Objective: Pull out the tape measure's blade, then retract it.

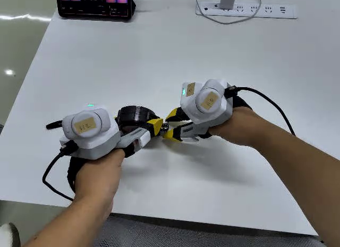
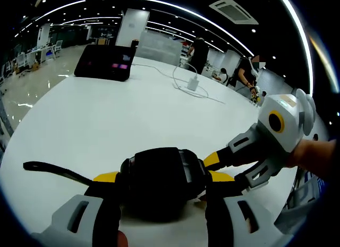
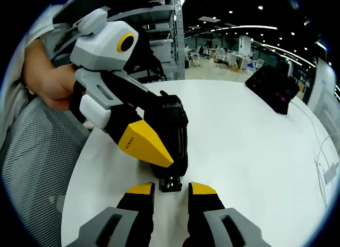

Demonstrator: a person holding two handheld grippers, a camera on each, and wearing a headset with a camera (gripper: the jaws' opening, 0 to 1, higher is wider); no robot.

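Note:
A black tape measure sits low over the white table, near its front edge. My left gripper is shut on its case; in the left gripper view the case fills the gap between the yellow-tipped jaws. My right gripper meets it from the right. In the right gripper view its two yellow fingertips stand close together on either side of the blade's end tab, which sticks out of the case. No length of blade shows between tab and case.
A dark device with a lit screen stands at the table's far left. A white power strip with a plugged charger and looped cable lies at the far right. Gripper cables trail off toward the front edge.

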